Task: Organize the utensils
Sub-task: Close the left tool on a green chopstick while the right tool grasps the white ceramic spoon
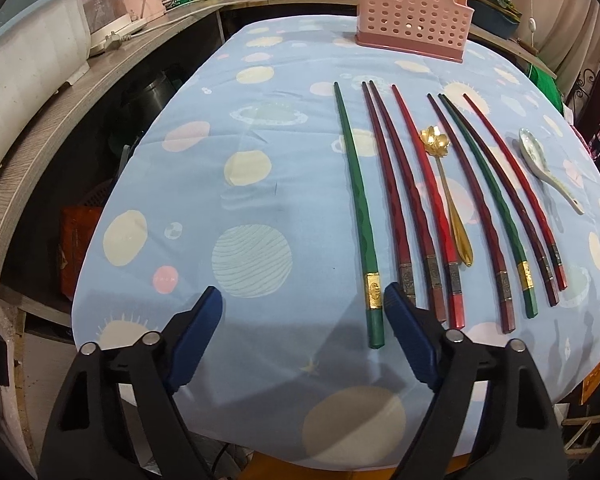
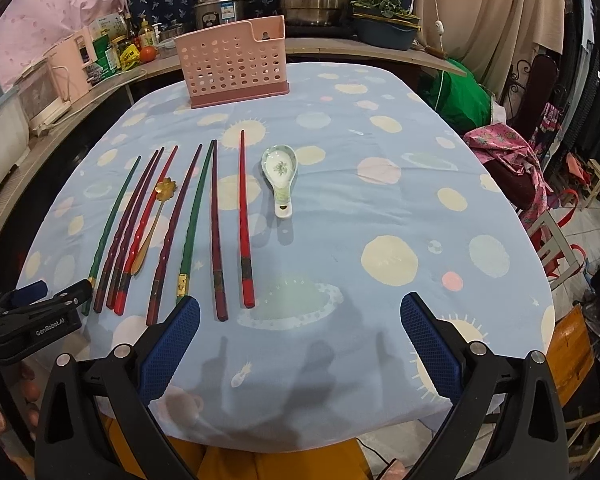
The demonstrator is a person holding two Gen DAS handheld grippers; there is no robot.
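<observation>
Both grippers, left gripper point(image 1: 302, 312) and right gripper point(image 2: 300, 316), gape over the tablecloth's point(image 2: 380, 208) near edge.

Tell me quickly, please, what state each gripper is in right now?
Left gripper: open, holding nothing.
Right gripper: open, holding nothing.
</observation>
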